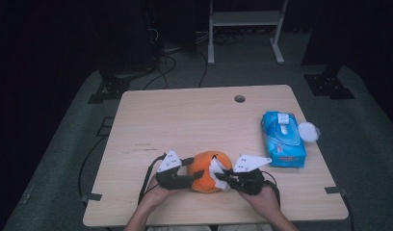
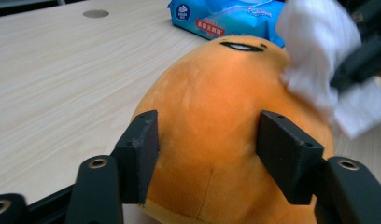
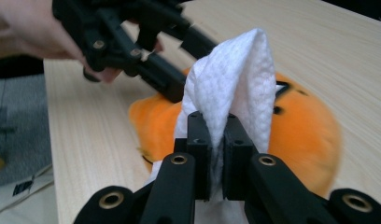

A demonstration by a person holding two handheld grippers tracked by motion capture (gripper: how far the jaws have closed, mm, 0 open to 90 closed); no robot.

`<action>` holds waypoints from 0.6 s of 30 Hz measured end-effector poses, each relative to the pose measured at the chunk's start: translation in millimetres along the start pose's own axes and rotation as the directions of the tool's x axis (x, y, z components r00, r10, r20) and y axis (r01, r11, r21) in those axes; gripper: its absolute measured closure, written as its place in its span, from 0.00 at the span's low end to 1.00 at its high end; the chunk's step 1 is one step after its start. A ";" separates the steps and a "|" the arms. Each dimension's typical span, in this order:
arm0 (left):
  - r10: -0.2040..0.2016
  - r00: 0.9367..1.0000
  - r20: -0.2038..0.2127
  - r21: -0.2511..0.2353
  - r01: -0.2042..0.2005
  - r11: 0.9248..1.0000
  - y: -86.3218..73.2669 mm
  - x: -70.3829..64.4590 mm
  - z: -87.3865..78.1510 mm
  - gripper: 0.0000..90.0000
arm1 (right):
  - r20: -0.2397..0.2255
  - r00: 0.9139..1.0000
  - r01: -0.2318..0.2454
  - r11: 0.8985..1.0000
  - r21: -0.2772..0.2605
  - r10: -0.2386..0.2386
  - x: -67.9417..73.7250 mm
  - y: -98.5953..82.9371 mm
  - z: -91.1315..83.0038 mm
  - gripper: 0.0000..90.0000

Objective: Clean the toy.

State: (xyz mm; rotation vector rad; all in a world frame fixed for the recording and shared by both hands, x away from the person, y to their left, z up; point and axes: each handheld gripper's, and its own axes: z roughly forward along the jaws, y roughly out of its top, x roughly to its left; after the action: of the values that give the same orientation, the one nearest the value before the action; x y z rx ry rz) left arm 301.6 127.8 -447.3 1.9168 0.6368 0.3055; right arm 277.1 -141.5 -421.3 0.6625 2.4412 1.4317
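The orange plush toy (image 1: 207,172) lies near the front edge of the table (image 1: 185,120), between my two hands. My left gripper (image 2: 205,154) has its jaws on either side of the toy's lower body, pressed into the fur so it stays put. My right gripper (image 3: 216,158) has its jaws pressed tight on a folded white wipe (image 3: 235,79), which stands up out of the pinch and rests against the toy's upper side, close to its stitched face.

I judge the wiping to be under way: the wipe is out and on the plush, yet most of the orange surface looks untouched, and I cannot tell how much is already clean. Off to my right lies the blue wipe pack (image 1: 282,138), its round lid (image 1: 308,131) just beside it.
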 end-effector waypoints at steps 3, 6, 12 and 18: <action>0.005 1.000 0.005 0.005 -0.005 1.000 -1.5 -0.8 0.1 0.46 | 0.024 0.998 -0.061 0.998 -0.022 0.062 -16.4 -3.9 -9.0 0.93; 0.017 1.000 0.006 0.007 -0.017 1.000 -2.3 -2.4 1.3 0.46 | 0.062 0.991 -0.120 0.992 -0.027 0.121 -33.5 -12.0 -16.1 0.92; 0.035 0.999 0.017 0.016 -0.035 0.999 -3.6 -3.0 1.6 0.47 | 0.048 0.991 -0.121 0.992 -0.037 0.123 -31.0 -9.3 -15.5 0.92; 0.060 0.998 0.027 0.014 -0.060 0.998 -2.7 -7.1 1.7 0.47 | 0.033 0.986 -0.160 0.986 -0.042 0.162 -39.9 -12.1 -14.1 0.92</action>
State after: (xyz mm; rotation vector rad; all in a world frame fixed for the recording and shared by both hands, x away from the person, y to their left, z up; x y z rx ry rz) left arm 295.8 123.3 -449.9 1.9539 0.5664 0.3131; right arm 302.8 -177.0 -425.9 0.8872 2.3717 1.5078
